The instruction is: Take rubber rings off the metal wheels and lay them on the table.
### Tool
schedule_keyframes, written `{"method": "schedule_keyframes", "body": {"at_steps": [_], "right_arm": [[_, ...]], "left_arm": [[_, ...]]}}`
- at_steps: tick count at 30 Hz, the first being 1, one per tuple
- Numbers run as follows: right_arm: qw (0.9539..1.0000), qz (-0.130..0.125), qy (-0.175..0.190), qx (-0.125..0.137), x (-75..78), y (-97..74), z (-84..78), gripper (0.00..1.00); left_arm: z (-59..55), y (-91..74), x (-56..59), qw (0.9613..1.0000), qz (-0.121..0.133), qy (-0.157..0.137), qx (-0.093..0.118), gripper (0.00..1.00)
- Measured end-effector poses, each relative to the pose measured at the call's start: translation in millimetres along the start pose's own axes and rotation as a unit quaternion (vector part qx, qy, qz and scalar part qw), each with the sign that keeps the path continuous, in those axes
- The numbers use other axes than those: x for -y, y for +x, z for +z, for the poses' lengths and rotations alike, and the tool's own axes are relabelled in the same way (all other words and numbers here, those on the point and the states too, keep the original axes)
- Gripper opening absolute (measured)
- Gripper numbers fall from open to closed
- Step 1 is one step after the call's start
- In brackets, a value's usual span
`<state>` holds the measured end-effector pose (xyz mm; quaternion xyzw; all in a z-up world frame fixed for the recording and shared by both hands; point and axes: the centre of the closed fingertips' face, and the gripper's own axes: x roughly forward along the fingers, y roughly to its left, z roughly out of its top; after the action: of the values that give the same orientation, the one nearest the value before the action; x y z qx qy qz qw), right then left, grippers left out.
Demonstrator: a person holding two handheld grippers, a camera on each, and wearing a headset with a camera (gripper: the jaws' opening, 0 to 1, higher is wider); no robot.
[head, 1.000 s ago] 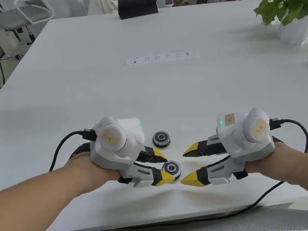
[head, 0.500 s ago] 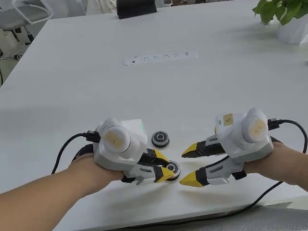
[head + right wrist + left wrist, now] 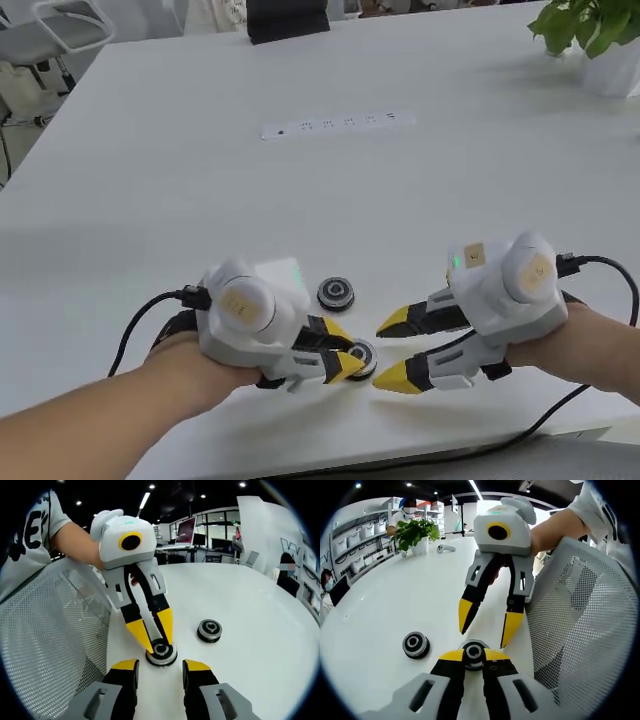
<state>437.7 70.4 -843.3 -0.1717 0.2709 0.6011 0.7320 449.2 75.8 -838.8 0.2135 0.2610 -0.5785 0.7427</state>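
Two metal wheels with black rubber rings lie near the table's front edge. My left gripper (image 3: 343,361) (image 3: 472,656) is shut on the nearer wheel (image 3: 361,354) (image 3: 473,653) (image 3: 161,652), its yellow tips pinching it from both sides. The second wheel (image 3: 336,293) (image 3: 415,644) (image 3: 209,629) sits free on the table a little farther back. My right gripper (image 3: 392,351) (image 3: 161,666) is open, facing the left one, its tips just short of the held wheel. In the left gripper view the right gripper (image 3: 486,632) hangs open above that wheel.
A white power strip (image 3: 325,124) lies mid-table. A potted plant (image 3: 585,25) stands at the far right corner, and a dark object (image 3: 287,18) at the far edge. A mesh chair back (image 3: 55,630) is close behind the table's front edge. Cables trail from both grippers.
The left gripper's jaws have closed onto the nearer wheel. The right gripper has stayed open and barely shifted. The second wheel has not moved.
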Motion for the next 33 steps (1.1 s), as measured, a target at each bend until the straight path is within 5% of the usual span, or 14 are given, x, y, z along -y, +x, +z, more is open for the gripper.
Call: {"method": "schedule_keyframes", "body": {"at_steps": [21,33], "right_arm": [[0.9996,0.007,0.025,0.012,2.8,12.0,2.3,0.25],[1.0000,0.000,0.009,0.005,3.2,17.3,-0.8,0.25]], "left_arm": [[0.3,-0.6,0.0,1.0000,0.008,0.001,0.004,0.08],[0.3,-0.4,-0.3,0.9999,0.012,0.002,0.005,0.08]]}}
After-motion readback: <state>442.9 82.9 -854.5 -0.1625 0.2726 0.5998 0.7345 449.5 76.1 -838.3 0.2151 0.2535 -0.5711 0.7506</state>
